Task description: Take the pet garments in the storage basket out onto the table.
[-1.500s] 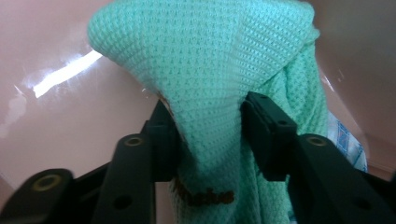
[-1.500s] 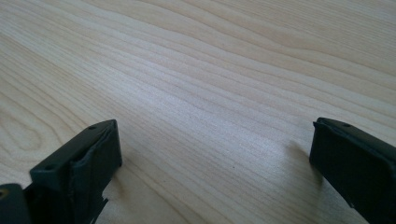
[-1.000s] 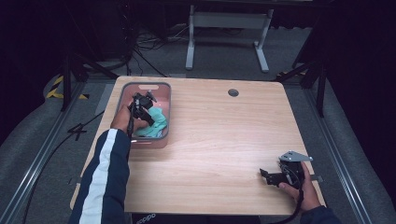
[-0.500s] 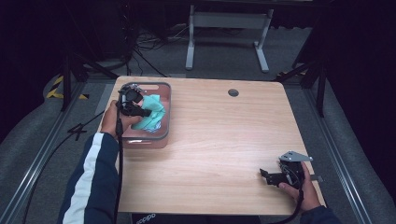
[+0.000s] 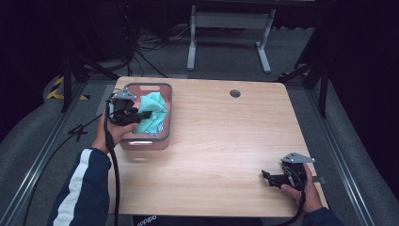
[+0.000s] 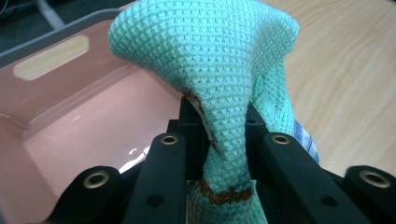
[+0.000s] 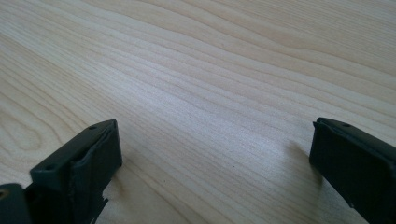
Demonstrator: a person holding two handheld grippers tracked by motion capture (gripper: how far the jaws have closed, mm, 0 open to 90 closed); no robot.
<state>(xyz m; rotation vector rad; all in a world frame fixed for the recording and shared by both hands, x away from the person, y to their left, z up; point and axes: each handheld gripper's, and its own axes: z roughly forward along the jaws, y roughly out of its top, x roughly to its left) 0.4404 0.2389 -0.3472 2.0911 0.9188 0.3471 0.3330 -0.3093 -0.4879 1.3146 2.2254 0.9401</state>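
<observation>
The high view looks forward and down from above the near edge, taking in the whole table (image 5: 226,141). The left gripper view sits close at the far-left bin (image 6: 56,116), facing right over the cloth (image 6: 210,60). The right gripper view skims bare tabletop (image 7: 210,70) near right.

A wooden table (image 5: 221,141) with pale grain and rounded corners is seen from above, set on a grey floor (image 5: 42,132). A pink bin (image 5: 147,141) with a grey rim is placed on the table near its far left corner. A small dark round hole (image 5: 235,93) is set into the tabletop near the far edge.
</observation>
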